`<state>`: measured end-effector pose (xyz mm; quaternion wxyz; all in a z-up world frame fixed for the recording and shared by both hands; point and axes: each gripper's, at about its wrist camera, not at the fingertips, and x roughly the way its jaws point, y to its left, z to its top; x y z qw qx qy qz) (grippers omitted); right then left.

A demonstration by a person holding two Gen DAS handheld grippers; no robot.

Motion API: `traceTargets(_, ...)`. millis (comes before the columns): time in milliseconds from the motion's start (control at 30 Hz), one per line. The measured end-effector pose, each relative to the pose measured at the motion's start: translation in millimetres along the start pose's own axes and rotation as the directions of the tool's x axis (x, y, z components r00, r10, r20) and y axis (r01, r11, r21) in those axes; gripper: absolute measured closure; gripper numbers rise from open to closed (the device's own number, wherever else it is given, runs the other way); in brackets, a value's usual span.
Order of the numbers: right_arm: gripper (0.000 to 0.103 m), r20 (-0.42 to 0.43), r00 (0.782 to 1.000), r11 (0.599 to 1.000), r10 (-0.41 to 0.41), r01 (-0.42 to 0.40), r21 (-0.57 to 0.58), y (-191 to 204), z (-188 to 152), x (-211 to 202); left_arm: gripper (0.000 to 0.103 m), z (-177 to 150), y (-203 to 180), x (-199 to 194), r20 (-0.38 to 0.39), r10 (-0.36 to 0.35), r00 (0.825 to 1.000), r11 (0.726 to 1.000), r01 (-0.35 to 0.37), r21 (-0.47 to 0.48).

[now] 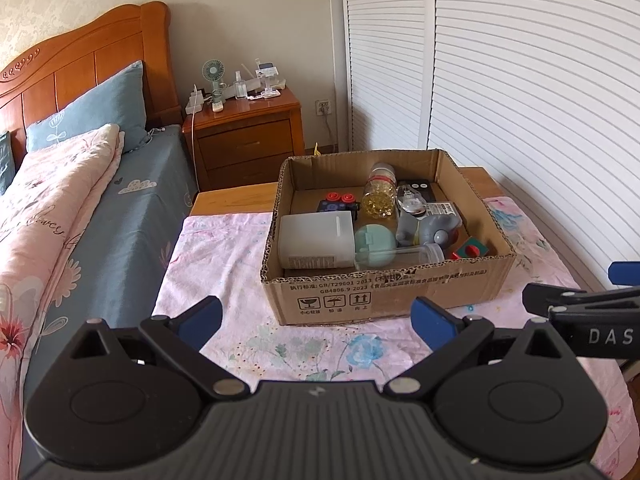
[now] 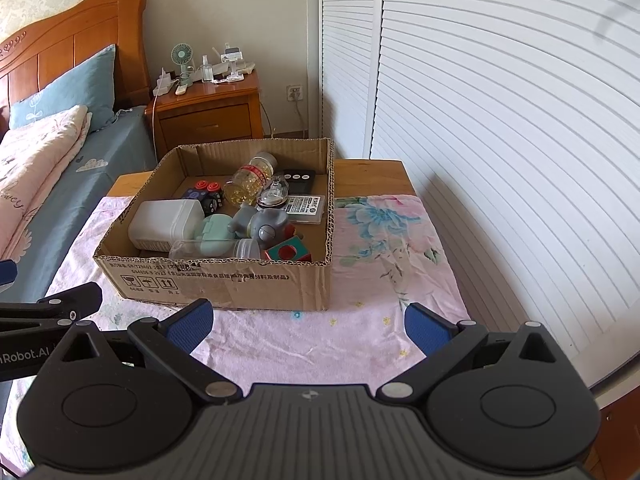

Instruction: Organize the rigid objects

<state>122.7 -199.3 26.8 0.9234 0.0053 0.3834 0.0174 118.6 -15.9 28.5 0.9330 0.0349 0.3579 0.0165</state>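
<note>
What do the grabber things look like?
Each gripper is black plastic with two round, disc-shaped housings, silver pivot pins and a ribbed body. The left gripper and the right gripper both end in blue fingertips. White lettering reading "DAS" marks the right gripper's side, and "Robot.AI" marks the left's. No cables or sleeves show.

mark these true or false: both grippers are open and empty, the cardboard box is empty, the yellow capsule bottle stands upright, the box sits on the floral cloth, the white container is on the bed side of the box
1. Both grippers are open and empty. True: the left gripper and right gripper have their jaws spread wide, holding nothing.
2. The cardboard box is empty. False: it holds many items.
3. The yellow capsule bottle stands upright. False: it lies tilted on its side.
4. The box sits on the floral cloth. True.
5. The white container is on the bed side of the box. True: it lies near the wall closest to the bed.
</note>
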Motion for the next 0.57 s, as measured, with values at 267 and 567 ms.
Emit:
traceTargets(267, 0.000, 0.001, 1.000, 1.000, 0.002, -0.002, 0.000, -0.1, 0.4, -1.0, 0.003, -0.7, -1.2, -1.4, 0.002, -0.005, 1.000, 1.000, 0.005, 0.004)
traceTargets(567, 0.000, 0.003, 1.000, 1.000, 0.005, -0.005, 0.002, -1.6, 0.6, -1.7, 0.003, -1.3, -1.9, -3.8, 0.000, -0.005, 1.000, 1.000, 0.005, -0.001)
